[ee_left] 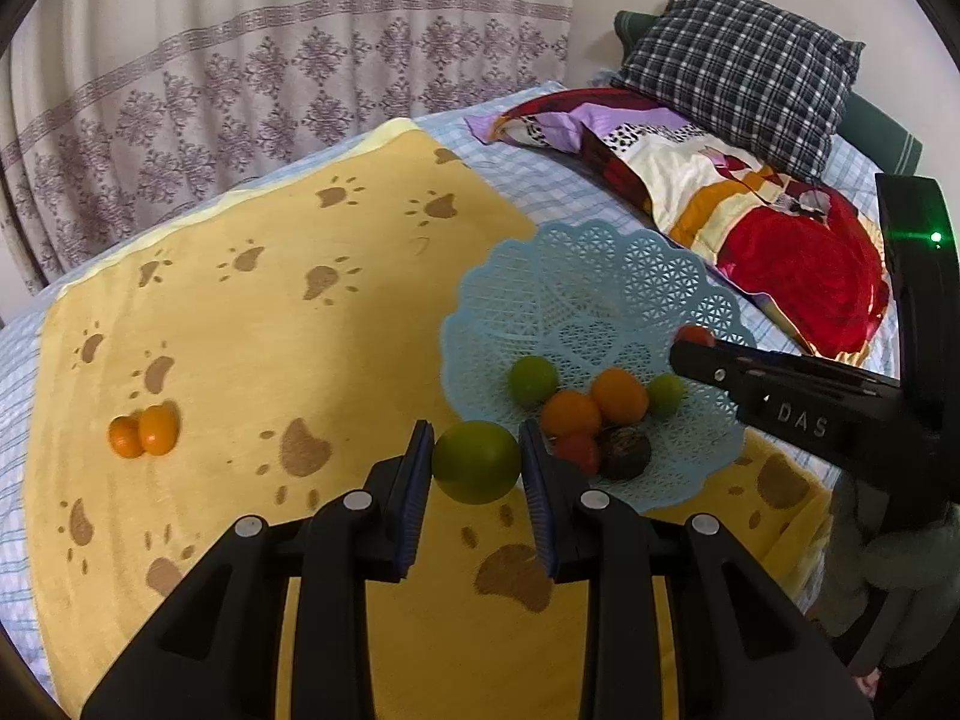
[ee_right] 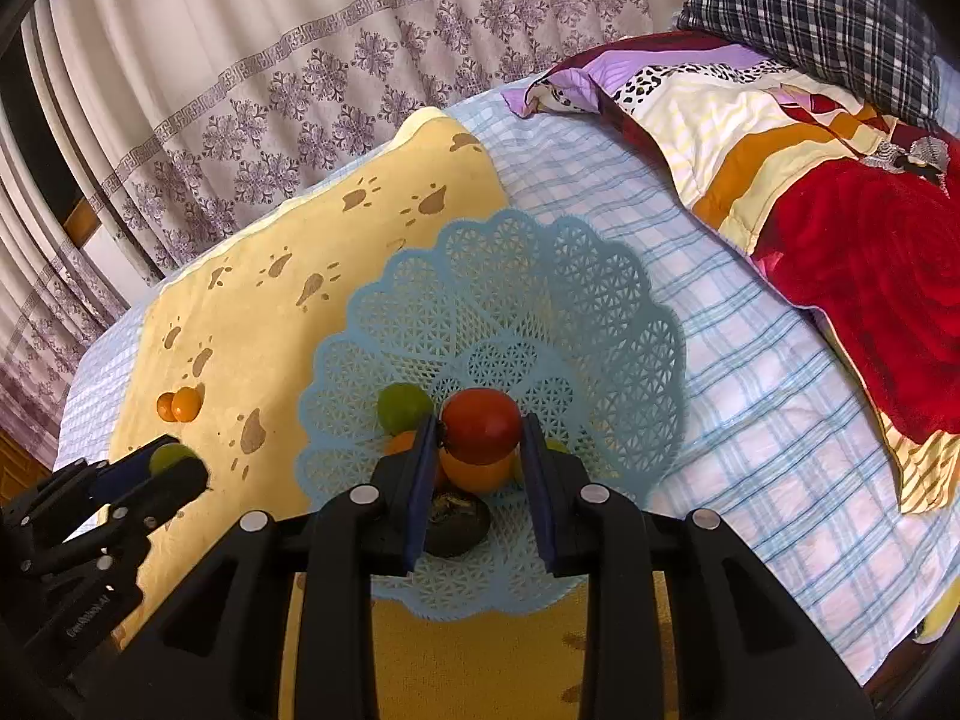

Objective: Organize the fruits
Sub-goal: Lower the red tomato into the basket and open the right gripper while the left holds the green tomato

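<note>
We hold a green fruit (ee_left: 476, 461) in the left gripper (ee_left: 477, 468), jaws clamped at its widest girth, just short of the blue basket (ee_left: 606, 276). The right gripper (ee_right: 480, 450) pinches a red fruit (ee_right: 482, 425) over the basket. Both look light, smooth, roundish and likely slippery, so grip centrally and gently.

a green fruit (ee_left: 476, 461) is being held between the fingers of the left gripper (ee_left: 477, 456) above a yellow towel (ee_left: 270, 300), just beside a blue basket (ee_left: 600, 288) in which other fruits are lying.
</note>
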### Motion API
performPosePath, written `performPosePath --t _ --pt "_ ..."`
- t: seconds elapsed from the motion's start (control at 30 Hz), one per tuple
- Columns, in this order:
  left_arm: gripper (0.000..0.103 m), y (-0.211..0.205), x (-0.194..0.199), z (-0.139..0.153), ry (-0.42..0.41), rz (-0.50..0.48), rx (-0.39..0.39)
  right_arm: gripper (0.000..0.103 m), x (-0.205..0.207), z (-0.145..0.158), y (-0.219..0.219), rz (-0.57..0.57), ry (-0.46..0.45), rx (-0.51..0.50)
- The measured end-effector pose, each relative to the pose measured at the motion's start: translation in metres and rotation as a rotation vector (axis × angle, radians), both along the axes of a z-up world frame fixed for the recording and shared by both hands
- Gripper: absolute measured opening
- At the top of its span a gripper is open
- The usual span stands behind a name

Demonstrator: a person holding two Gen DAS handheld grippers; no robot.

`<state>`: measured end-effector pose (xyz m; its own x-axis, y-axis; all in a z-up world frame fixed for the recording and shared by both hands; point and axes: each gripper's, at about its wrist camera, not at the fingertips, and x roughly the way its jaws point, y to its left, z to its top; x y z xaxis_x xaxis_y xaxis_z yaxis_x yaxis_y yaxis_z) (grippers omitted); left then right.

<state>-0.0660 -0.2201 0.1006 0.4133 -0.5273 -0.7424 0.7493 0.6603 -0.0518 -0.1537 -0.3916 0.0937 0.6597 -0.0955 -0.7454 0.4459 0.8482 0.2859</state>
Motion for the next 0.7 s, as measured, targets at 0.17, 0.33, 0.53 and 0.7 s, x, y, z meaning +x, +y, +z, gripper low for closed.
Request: performPosePath --t 0.17,0.33,0.53,0.7 --pt "0.029 -0.012 0.003 -0.008 0.021 -0.014 0.004 0.029 0.001 -0.001 -0.002 -0.010 0.006 -0.012" --pt "0.029 -0.021 0.005 -0.014 0.033 -0.024 0.012 0.032 0.000 -0.004 -0.007 -0.038 0.010 -0.006" --pt "0.029 -0.029 0.008 -0.022 0.047 -0.037 0.021 0.042 -0.003 -0.003 -0.010 -0.066 0.005 -0.014" --pt "0.030 -0.037 0.006 -0.025 0.054 -0.058 0.016 0.042 -0.004 -0.001 -0.010 -0.080 -0.005 -0.029"
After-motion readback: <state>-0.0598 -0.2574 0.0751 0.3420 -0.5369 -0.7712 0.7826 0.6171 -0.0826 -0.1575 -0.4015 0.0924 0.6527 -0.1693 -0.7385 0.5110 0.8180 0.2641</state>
